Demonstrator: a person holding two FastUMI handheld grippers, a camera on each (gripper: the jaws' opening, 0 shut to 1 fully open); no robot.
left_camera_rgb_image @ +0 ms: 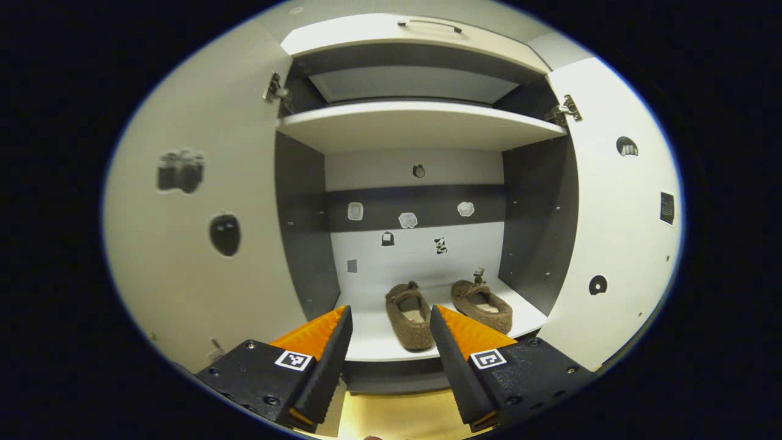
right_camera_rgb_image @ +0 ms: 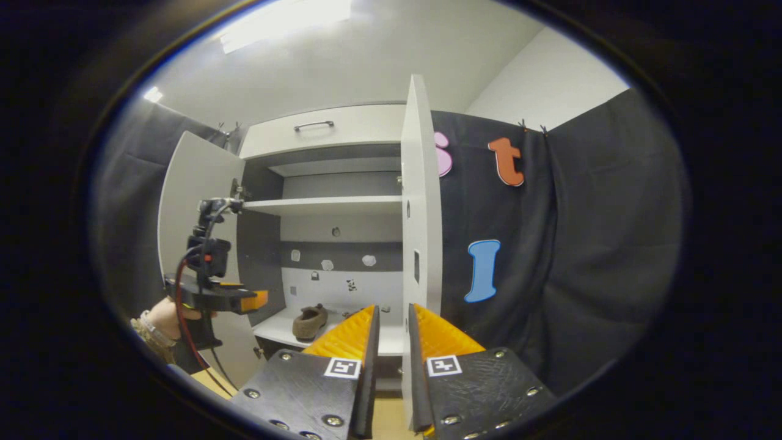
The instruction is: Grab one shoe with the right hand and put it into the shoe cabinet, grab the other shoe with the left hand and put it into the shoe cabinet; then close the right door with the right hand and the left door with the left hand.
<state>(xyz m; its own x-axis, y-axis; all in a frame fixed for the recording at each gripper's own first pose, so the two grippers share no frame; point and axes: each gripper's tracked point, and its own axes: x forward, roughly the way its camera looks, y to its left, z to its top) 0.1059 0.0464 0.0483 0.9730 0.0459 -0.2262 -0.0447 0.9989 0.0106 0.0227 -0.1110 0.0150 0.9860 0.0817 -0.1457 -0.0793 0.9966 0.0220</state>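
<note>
A staged recording booth rather than a lived-in home. A white shoe cabinet (right_camera_rgb_image: 330, 183) stands against black cloth drapes (right_camera_rgb_image: 550, 244) clipped up as walls, with plain white room wall and ceiling lights (right_camera_rgb_image: 287, 21) above it. Small picture stickers (left_camera_rgb_image: 407, 220) dot the cabinet's back panel and the insides of both open doors (camera (left_camera_rgb_image: 181, 171) on the left door). Light floor below the cabinet.

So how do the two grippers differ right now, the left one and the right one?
The left gripper has its fingers spread wide, facing the shoes inside the cabinet; the right gripper has only a narrow gap between its fingers. The left sits centred before the opening, while the right points at the edge of the right door. Both hold nothing.
</note>
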